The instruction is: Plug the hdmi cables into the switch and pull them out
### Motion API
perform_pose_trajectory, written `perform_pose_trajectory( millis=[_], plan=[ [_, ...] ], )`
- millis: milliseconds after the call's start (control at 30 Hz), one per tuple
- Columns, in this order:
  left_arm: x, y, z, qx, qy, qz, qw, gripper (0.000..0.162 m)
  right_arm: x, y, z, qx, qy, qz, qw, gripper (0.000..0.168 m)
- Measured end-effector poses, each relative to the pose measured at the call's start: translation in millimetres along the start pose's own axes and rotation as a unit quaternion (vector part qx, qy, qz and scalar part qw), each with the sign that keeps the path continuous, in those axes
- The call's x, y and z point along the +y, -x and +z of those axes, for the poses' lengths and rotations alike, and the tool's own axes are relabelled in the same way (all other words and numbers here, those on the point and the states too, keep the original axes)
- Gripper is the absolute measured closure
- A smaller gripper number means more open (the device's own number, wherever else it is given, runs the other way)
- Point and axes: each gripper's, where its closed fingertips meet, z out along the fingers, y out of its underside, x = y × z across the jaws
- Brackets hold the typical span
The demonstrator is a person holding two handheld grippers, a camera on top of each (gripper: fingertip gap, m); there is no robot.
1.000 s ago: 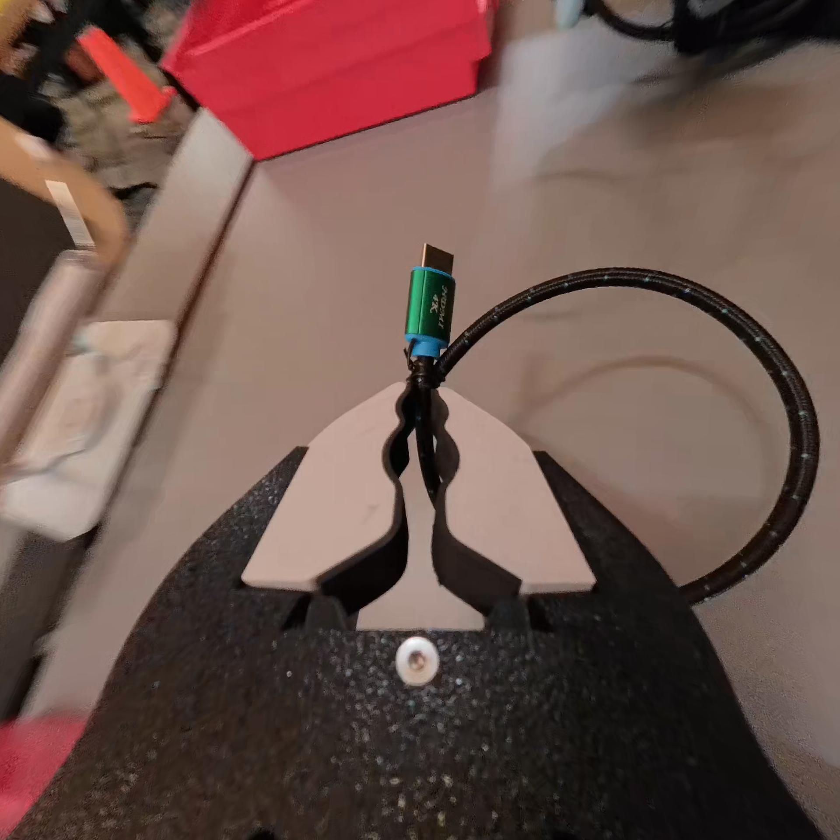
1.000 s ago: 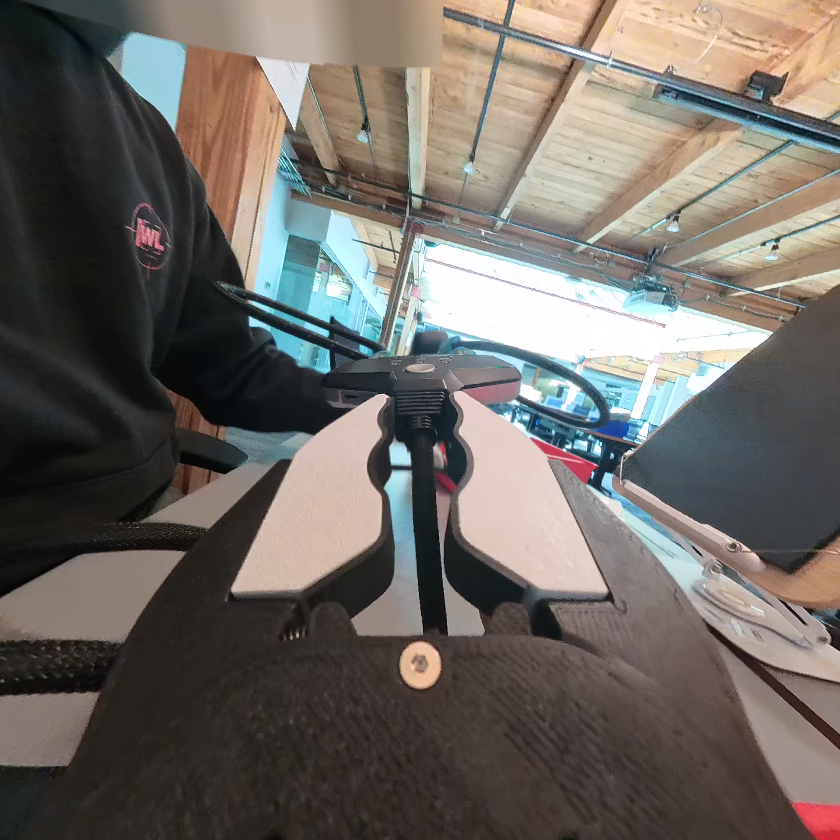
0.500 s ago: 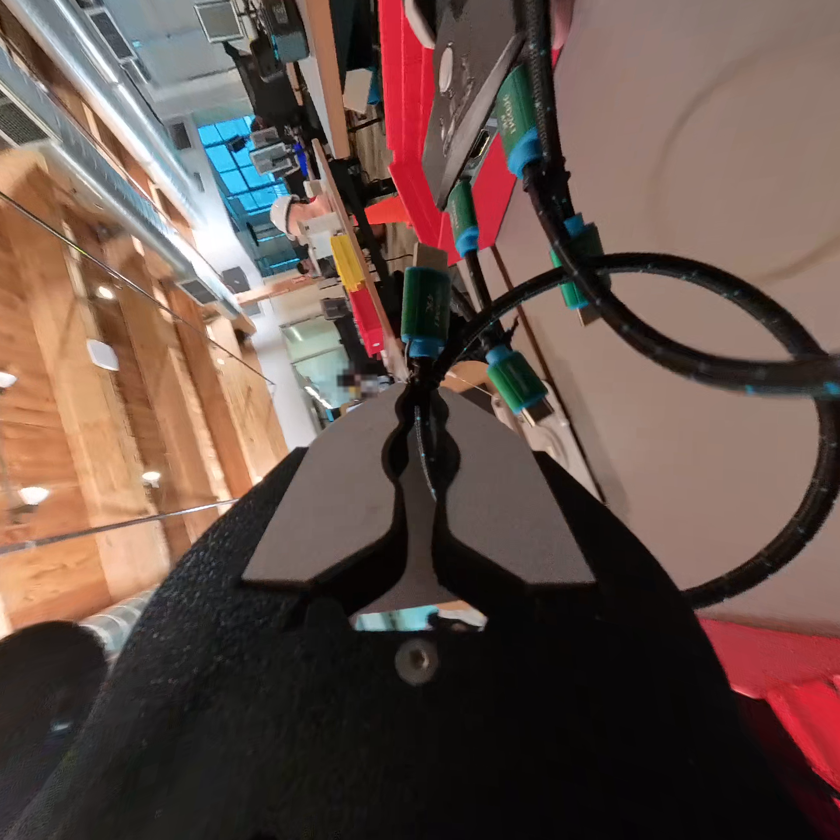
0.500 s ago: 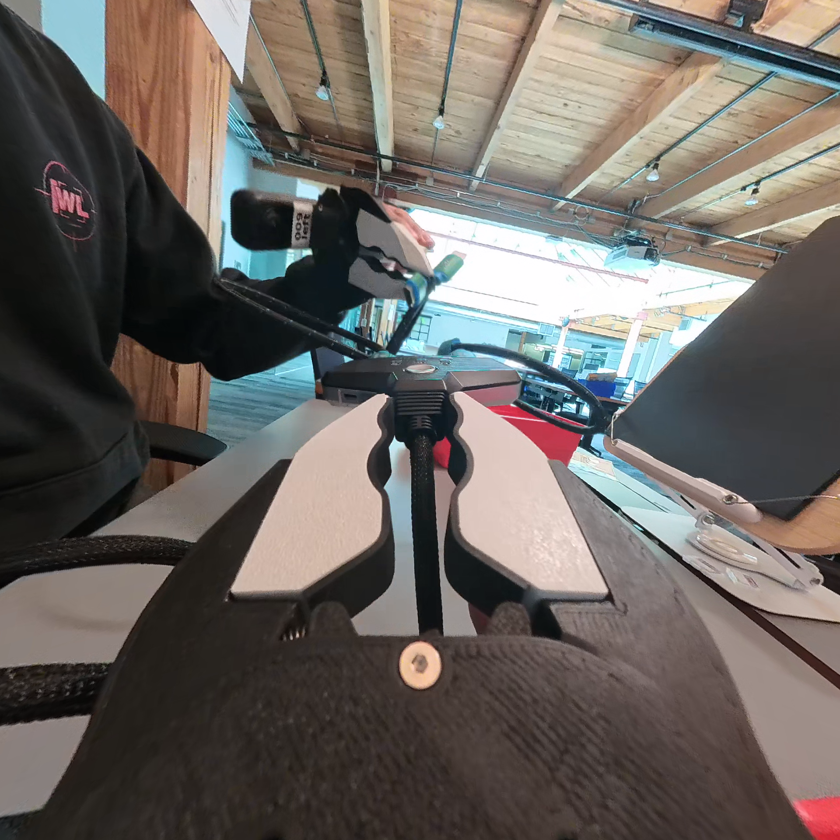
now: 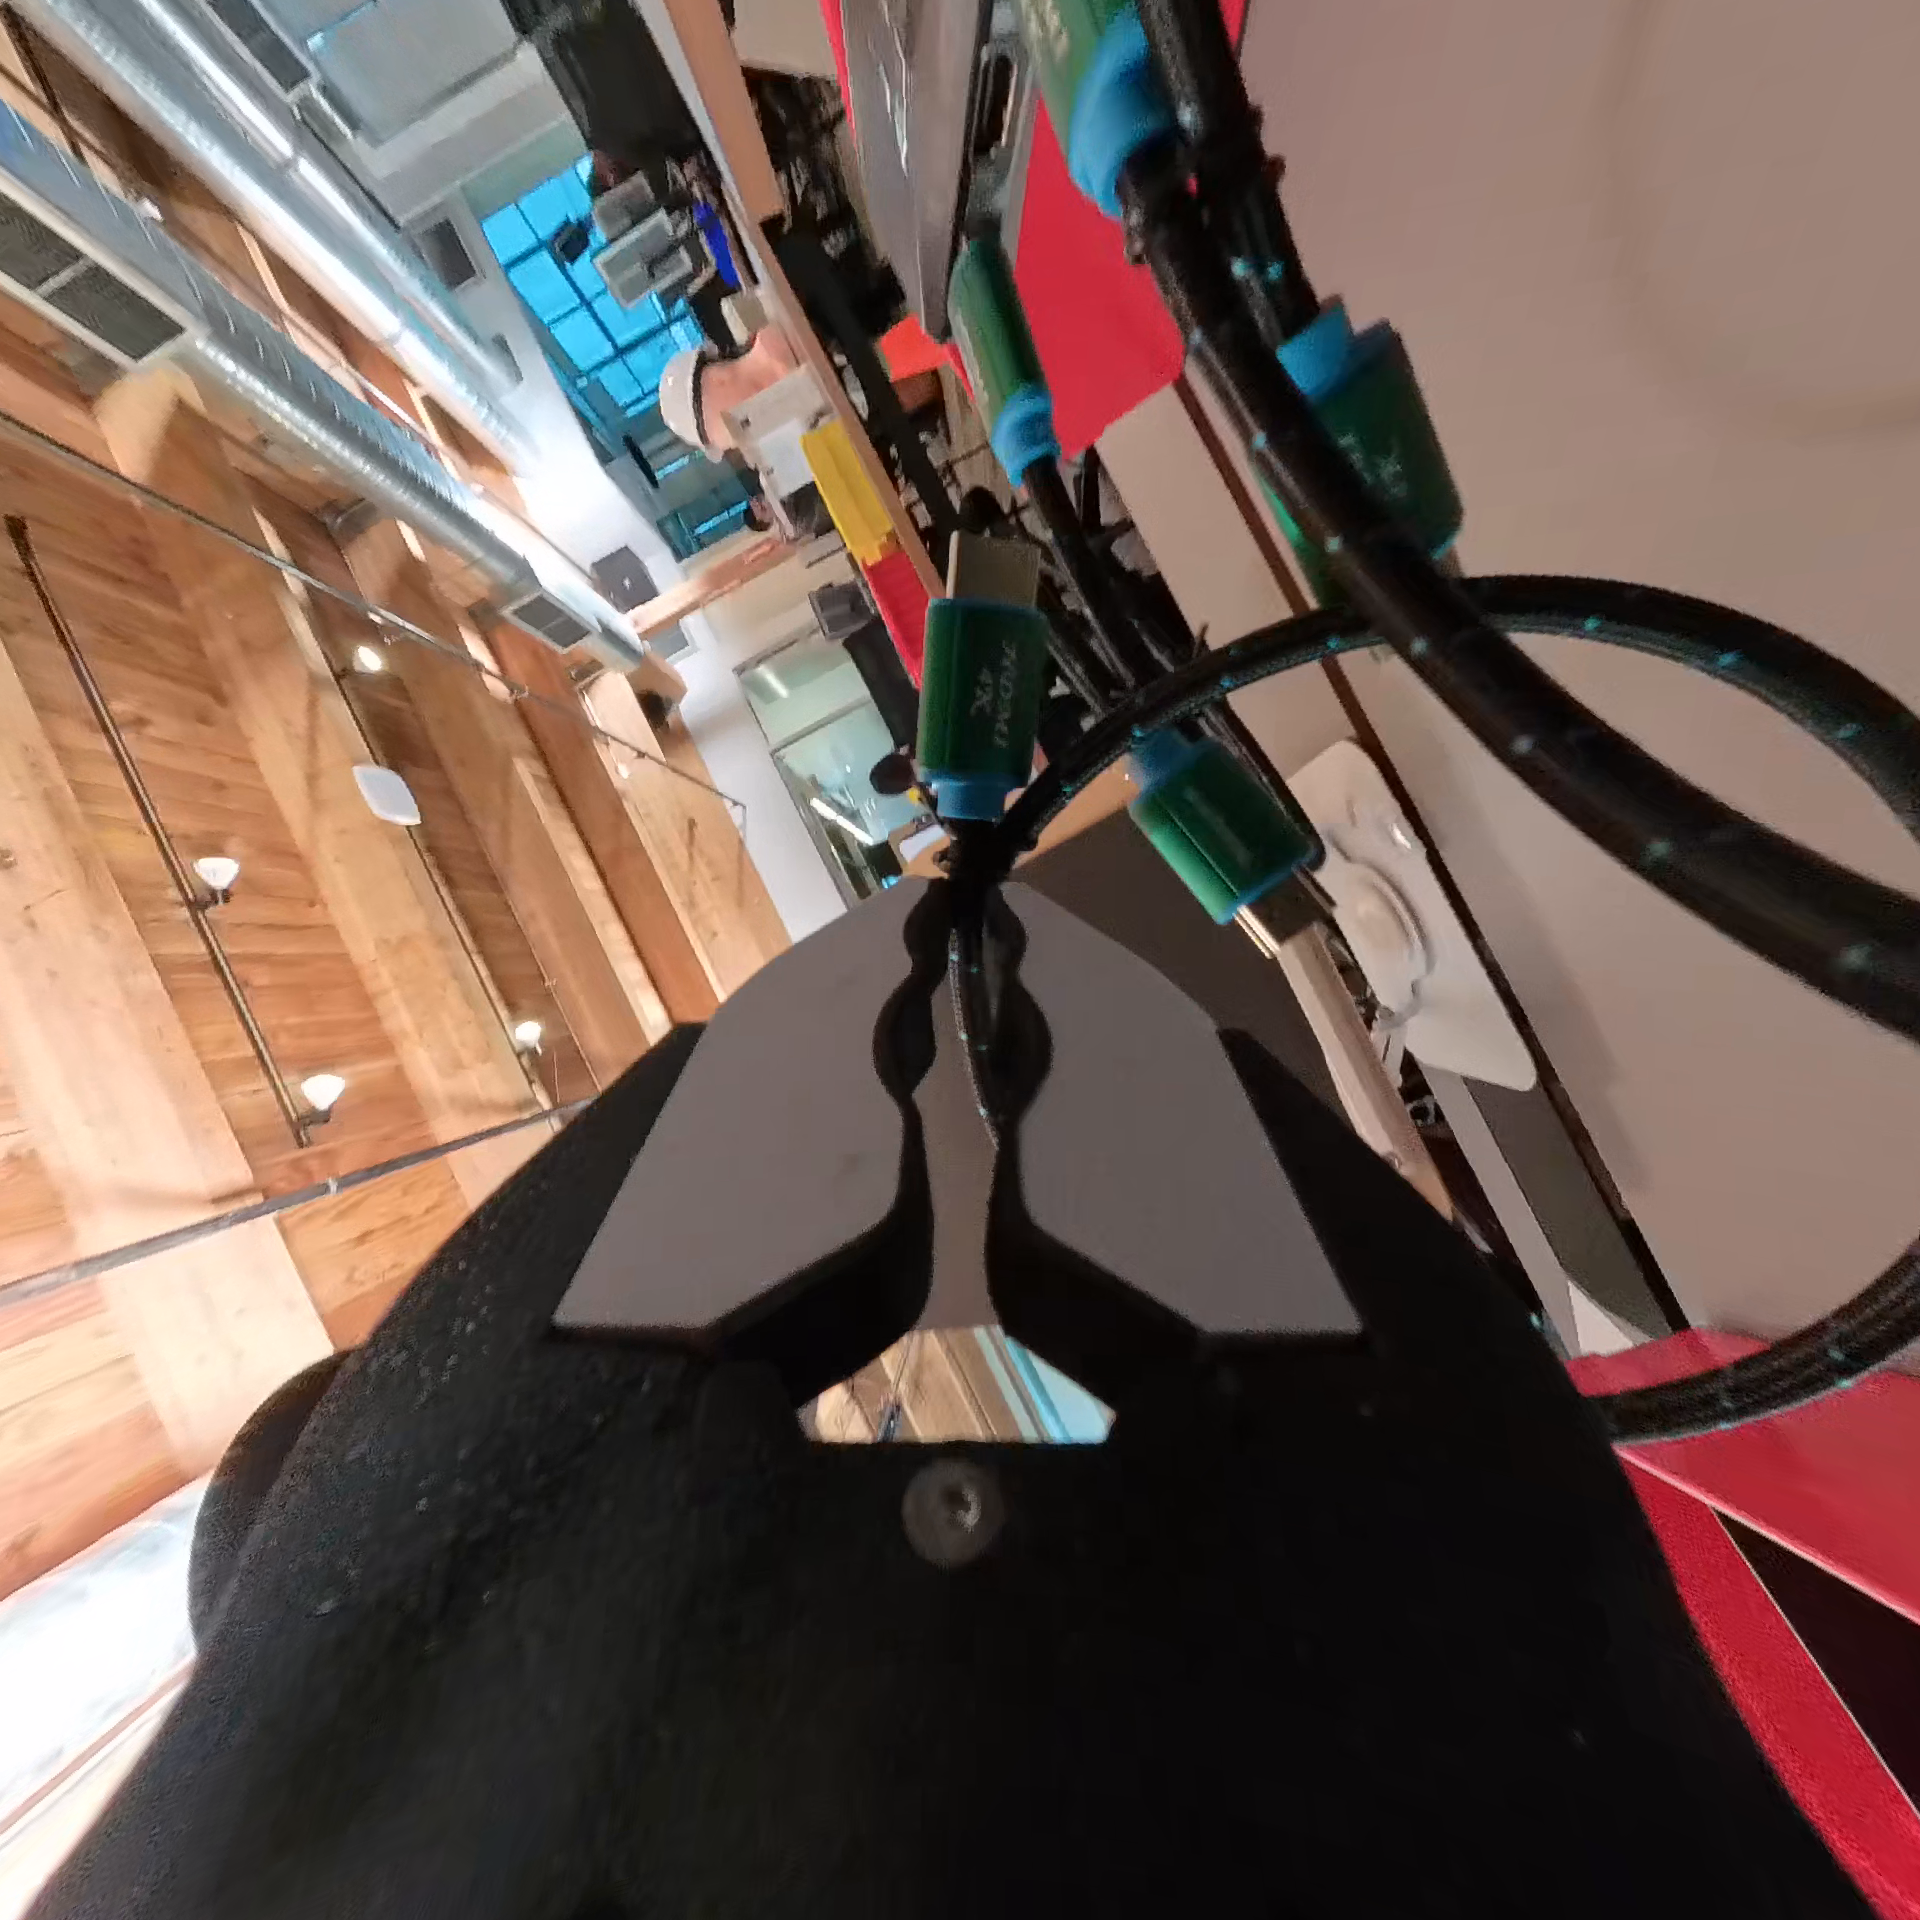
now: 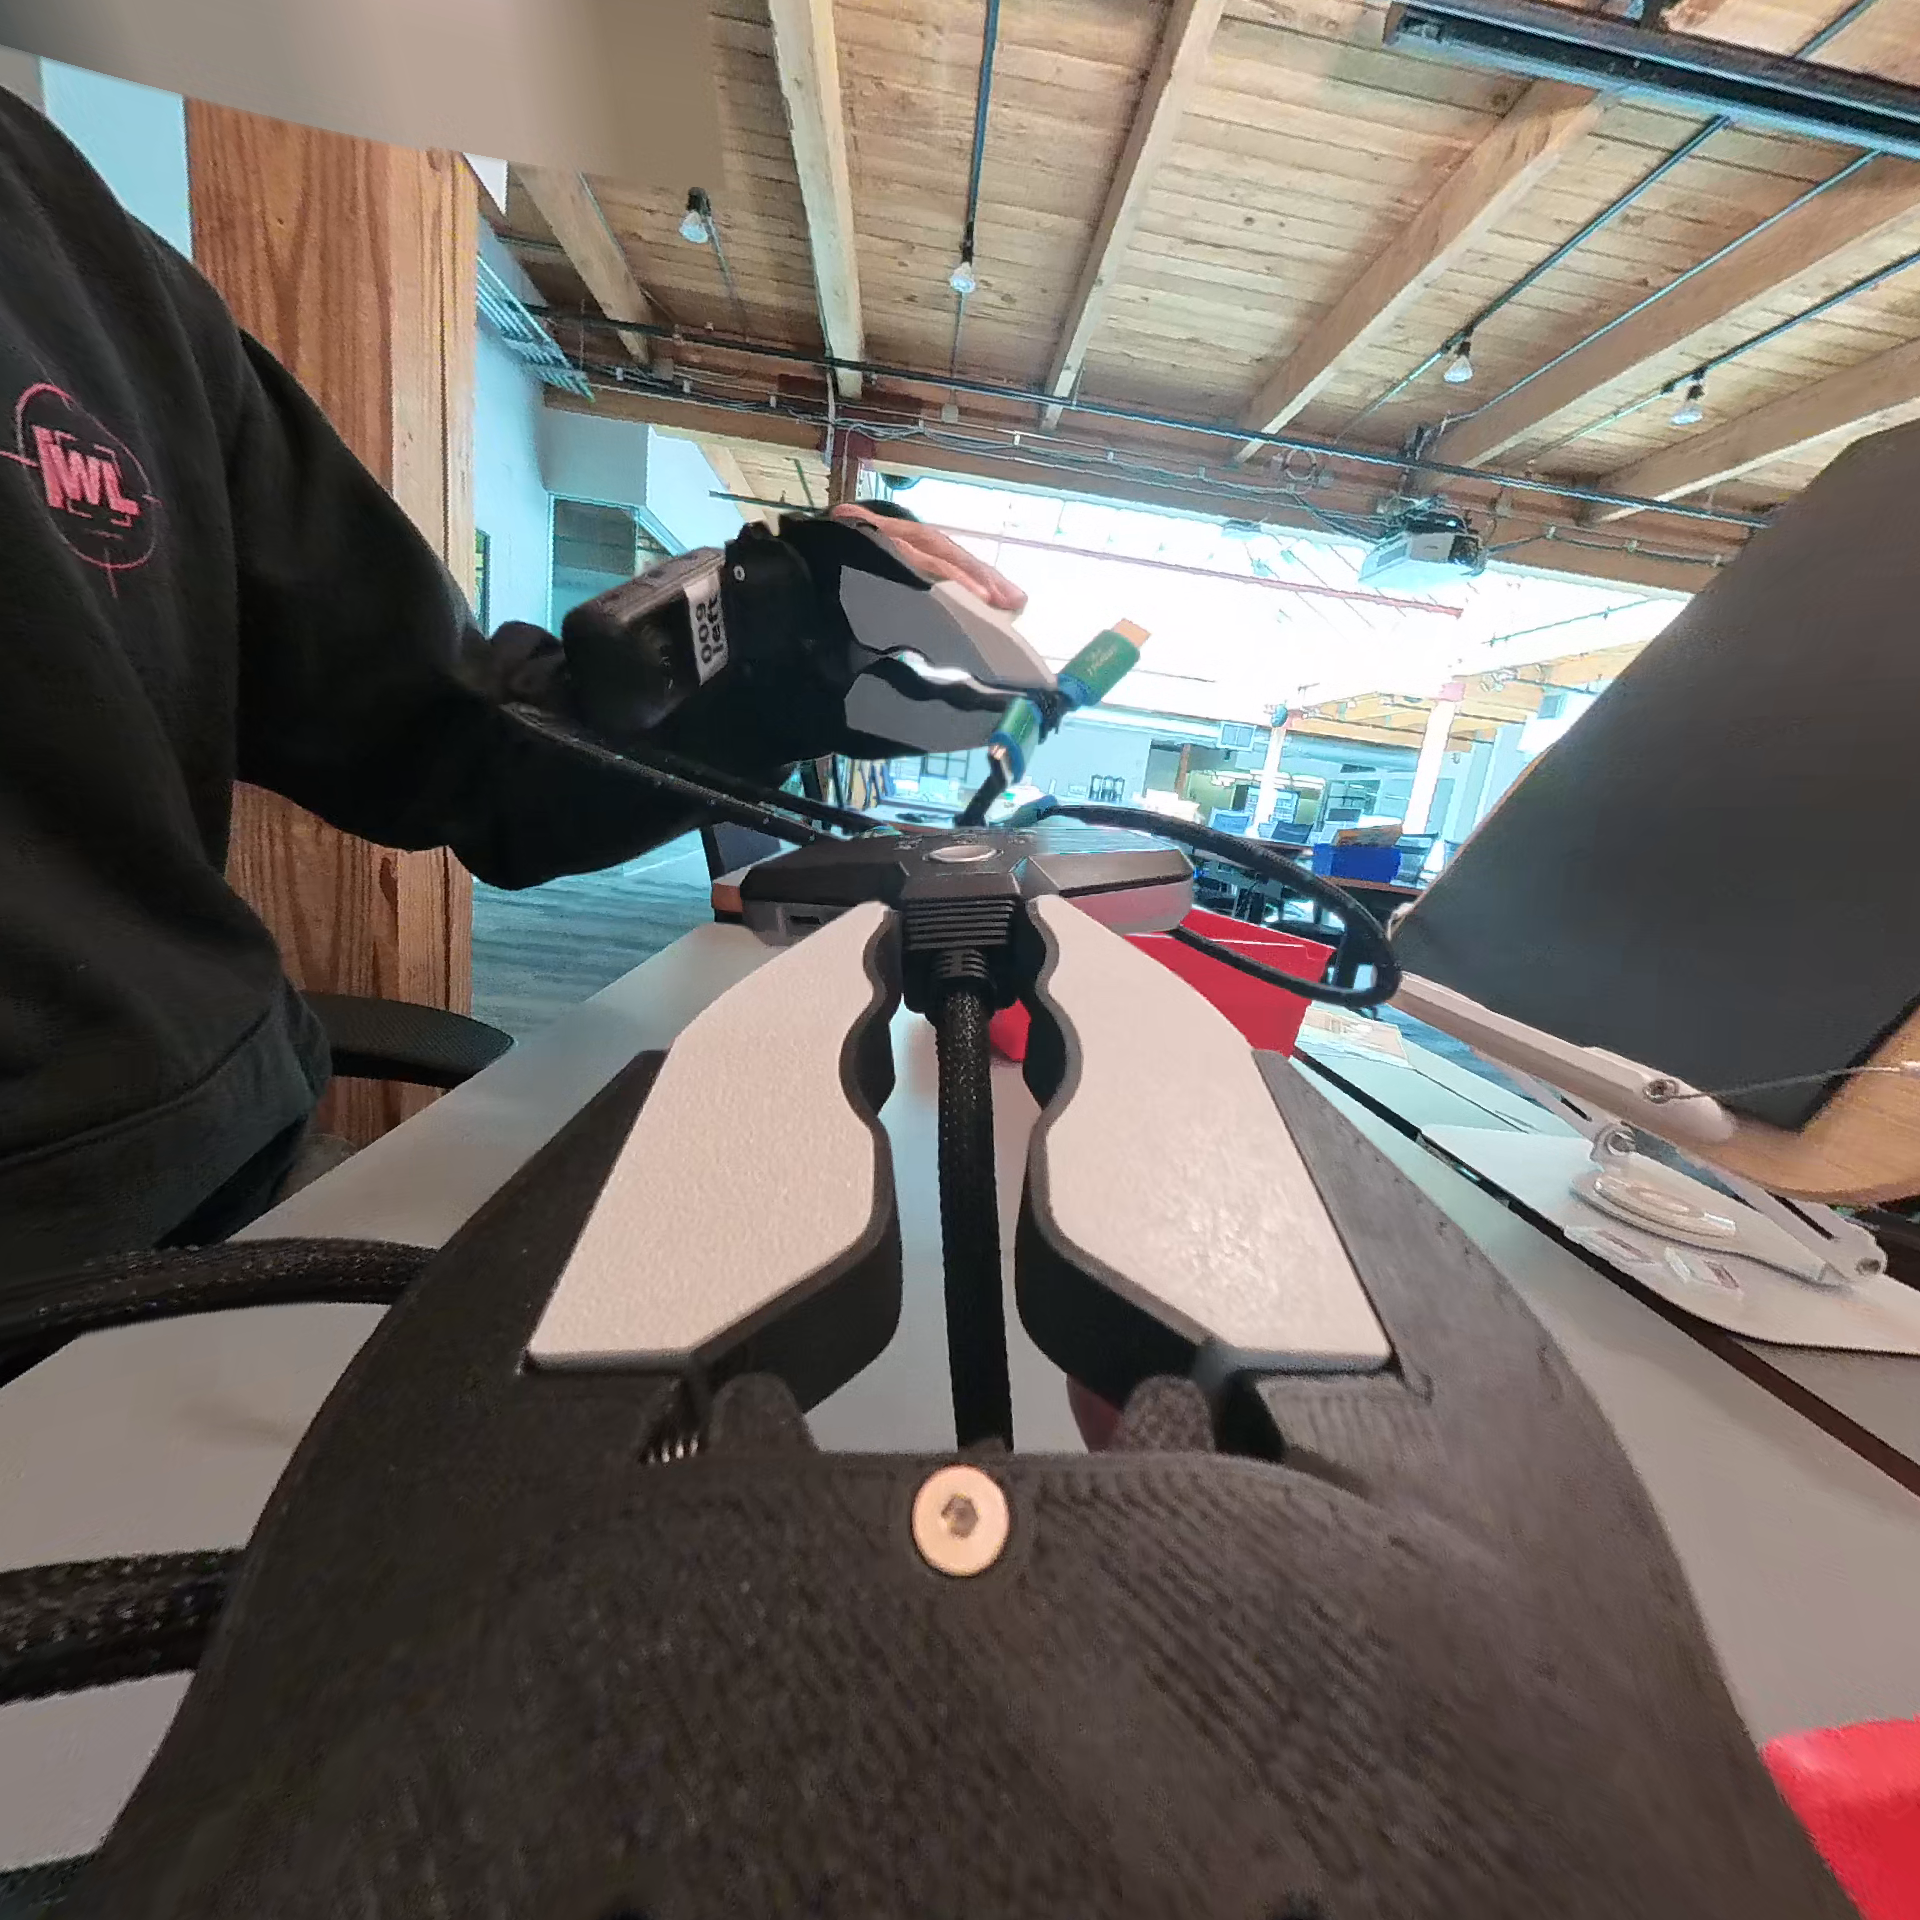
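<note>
I have swung the left gripper (image 6: 1044,698) up off the counter (image 6: 582,1049) in the last second: a second ago its camera looked down at bare counter, and now it looks sideways across the room with the switch (image 6: 966,868) ahead. Its fingers (image 5: 790,1132) stay pinched shut on the braided cable just behind the green plug (image 5: 982,691), whose metal tip points forward, free of any port. The right gripper (image 6: 961,971) has not budged; its fingers (image 6: 727,1153) are closed around the switch's own ribbed cable collar, steadying the switch on the counter. Other green plugs (image 5: 997,322) sit near the switch in the left wrist view (one seems seated, though blur makes that uncertain). My reading: the carried plug is now lined up for insertion, not yet begun.
</note>
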Motion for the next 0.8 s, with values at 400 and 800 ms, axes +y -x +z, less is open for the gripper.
perform_pose_trajectory(
  millis=[400,800],
  plan=[
    [14,-1,1,-0.095,0.040,0.020,0.994,0.156,9,-2,11,-0.008,0.001,0.060,0.998,0.147],
    [-40,-36,13,0.172,-0.114,-0.210,0.956,0.156,8,0,11,0.007,0.019,-0.026,0.999,0.147]
  ],
)
